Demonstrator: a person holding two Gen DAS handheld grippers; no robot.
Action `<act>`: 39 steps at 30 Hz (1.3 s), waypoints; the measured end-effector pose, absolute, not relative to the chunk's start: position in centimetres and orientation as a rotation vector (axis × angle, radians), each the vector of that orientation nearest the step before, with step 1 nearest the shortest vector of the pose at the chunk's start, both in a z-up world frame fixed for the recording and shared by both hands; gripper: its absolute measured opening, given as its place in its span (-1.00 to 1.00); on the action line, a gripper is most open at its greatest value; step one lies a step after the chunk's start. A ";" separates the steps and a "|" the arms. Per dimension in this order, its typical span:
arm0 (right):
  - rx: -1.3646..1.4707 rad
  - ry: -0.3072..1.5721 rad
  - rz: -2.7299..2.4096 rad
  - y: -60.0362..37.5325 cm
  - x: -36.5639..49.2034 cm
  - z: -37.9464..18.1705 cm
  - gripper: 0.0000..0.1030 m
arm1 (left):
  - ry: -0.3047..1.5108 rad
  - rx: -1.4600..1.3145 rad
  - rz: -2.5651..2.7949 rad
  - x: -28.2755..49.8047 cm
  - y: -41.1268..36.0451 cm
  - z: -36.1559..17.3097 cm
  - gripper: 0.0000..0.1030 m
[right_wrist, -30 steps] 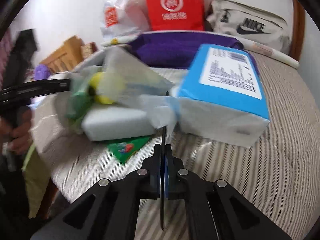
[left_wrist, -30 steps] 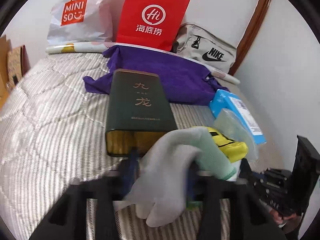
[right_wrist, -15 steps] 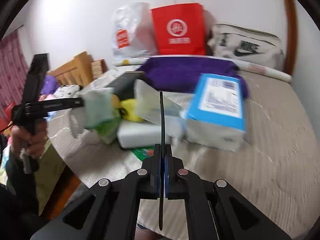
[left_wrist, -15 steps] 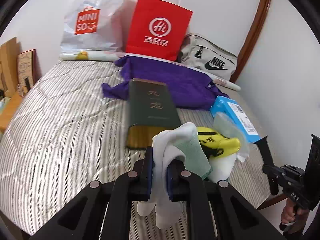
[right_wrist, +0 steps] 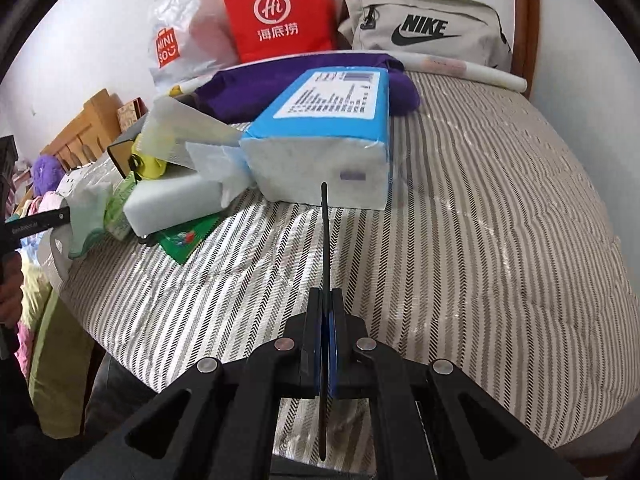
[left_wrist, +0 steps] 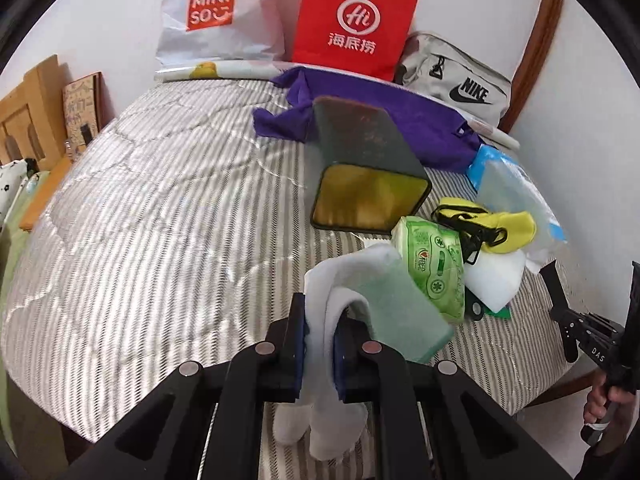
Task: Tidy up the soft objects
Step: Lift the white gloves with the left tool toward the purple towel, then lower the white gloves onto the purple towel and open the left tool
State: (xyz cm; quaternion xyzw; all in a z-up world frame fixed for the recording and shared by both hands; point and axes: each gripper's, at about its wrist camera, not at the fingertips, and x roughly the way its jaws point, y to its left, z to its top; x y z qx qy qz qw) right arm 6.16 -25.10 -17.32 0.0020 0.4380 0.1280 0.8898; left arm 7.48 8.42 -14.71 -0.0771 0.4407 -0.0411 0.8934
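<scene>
the left hand-held gripper has just clamped shut on the pale sock and lifted it just in front of the dark box, so sorting can proceed; the right hand-held gripper is pinched on a thin black strip.

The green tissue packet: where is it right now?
In the left wrist view the green tissue packet lies right of centre on the striped bed, between the white cloth in the left gripper and the yellow pouch.

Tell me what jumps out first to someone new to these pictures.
The red paper bag against the back wall grabs the eye, with the purple cloth spread on the striped bed before it. Up close, the left tool pinches a pale sock, beside a clutter pile by the blue tissue pack.
</scene>
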 end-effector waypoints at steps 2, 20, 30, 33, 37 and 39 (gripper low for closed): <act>-0.003 0.908 0.264 -24.9 6.2 -17.4 -0.95 | 0.910 -0.153 -0.083 7.6 8.2 -15.1 -0.76; 0.029 0.848 0.350 -24.5 6.3 -13.1 -0.95 | 0.851 -0.229 -0.168 8.0 9.5 -10.8 -0.81; 0.031 0.794 0.365 -24.3 9.0 -8.7 -0.95 | 0.795 -0.221 -0.175 10.2 9.1 -6.4 -0.81; 0.030 0.789 0.375 -23.9 10.7 -7.8 -0.95 | 0.804 -0.208 -0.149 11.7 9.1 -5.5 -0.81; 0.026 0.787 0.383 -23.2 13.4 -7.0 -0.95 | 0.801 -0.220 -0.149 14.0 9.2 -4.4 -0.81; 0.024 0.789 0.380 -23.0 15.0 -6.7 -0.95 | 0.795 -0.219 -0.147 15.2 9.2 -3.8 -0.81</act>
